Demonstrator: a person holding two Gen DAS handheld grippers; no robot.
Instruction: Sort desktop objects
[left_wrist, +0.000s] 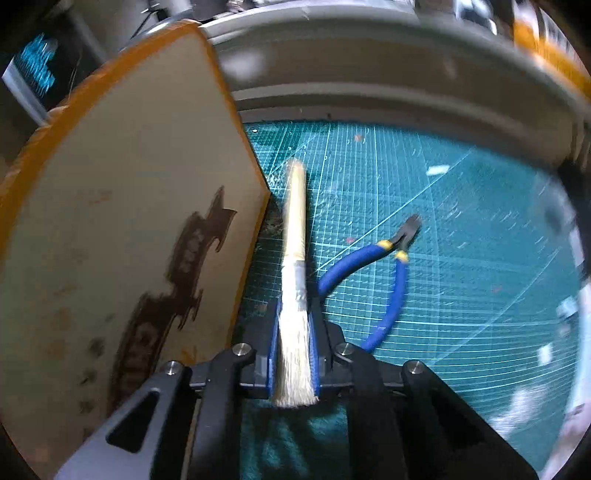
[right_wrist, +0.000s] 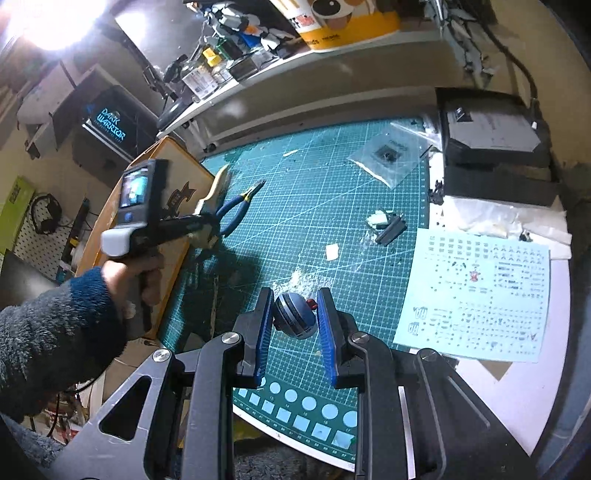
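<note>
My left gripper (left_wrist: 293, 325) is shut on a pale-handled brush (left_wrist: 295, 229), gripped at its ferrule and bristles, above the green cutting mat (left_wrist: 443, 258). Blue-handled pliers (left_wrist: 391, 258) lie on the mat just right of the brush. In the right wrist view the left gripper (right_wrist: 210, 221) holds the brush (right_wrist: 218, 184) beside the pliers (right_wrist: 240, 206). My right gripper (right_wrist: 295, 321) is shut on a small grey and blue ball-shaped model part (right_wrist: 295, 315) above the mat's (right_wrist: 314, 221) near side.
An orange-edged box (left_wrist: 129, 221) stands at the mat's left, close to the brush. A decal sheet (right_wrist: 480, 291), a black box (right_wrist: 491, 147), a clear bag (right_wrist: 388, 155) and small scraps (right_wrist: 384, 225) lie on the right. A cluttered shelf (right_wrist: 277, 70) runs behind.
</note>
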